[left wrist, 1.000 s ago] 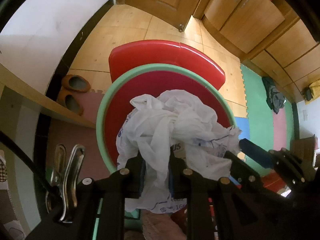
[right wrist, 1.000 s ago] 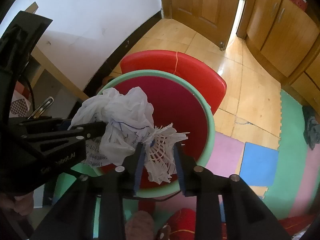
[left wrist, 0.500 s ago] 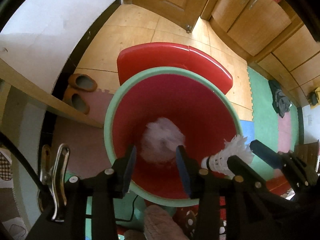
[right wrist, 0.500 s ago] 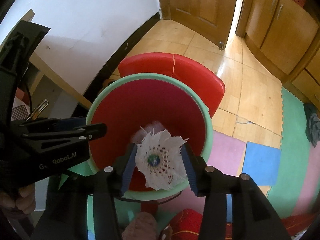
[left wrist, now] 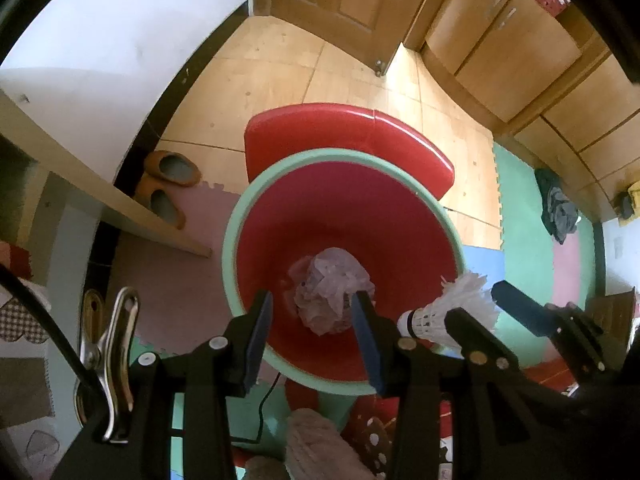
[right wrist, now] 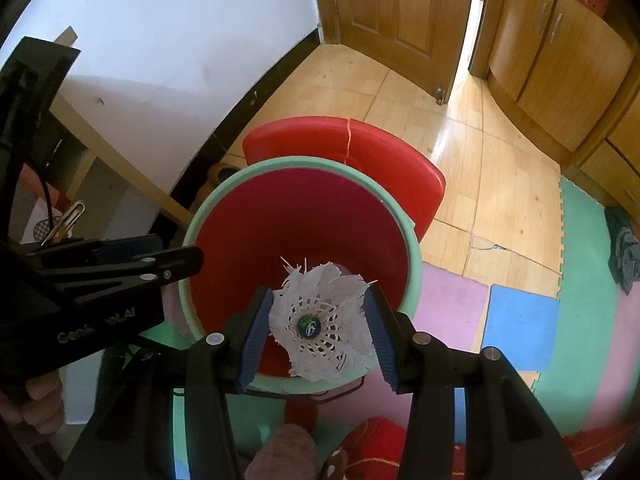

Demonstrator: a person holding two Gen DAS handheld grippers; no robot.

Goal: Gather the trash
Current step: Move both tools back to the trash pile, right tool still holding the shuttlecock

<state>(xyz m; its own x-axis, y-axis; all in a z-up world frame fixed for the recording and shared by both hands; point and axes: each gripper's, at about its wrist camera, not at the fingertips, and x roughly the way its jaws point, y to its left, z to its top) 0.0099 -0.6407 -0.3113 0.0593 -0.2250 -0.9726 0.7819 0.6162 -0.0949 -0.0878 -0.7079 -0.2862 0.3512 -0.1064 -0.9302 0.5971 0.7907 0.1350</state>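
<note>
Your right gripper (right wrist: 318,330) hangs over the red bin (right wrist: 304,220) with the green rim, its blue pads on either side of a white shuttlecock (right wrist: 320,324) whose feathers face you. The pads seem to touch the feather skirt, though contact is hard to judge. Your left gripper (right wrist: 176,260) reaches in at the bin's left rim.

Little lettering could be read. In the right wrist view, at the lower left of the frame, the black body of the left gripper (right wrist: 160,266) carried pale printed letters that began "Gen" and ended "AI"; the middle of the word was too blurred to make out. Near the bottom centre, the shuttlecock (right wrist: 320,326) bore a small round green and blue sticker with a white mark, too small to read.
</note>
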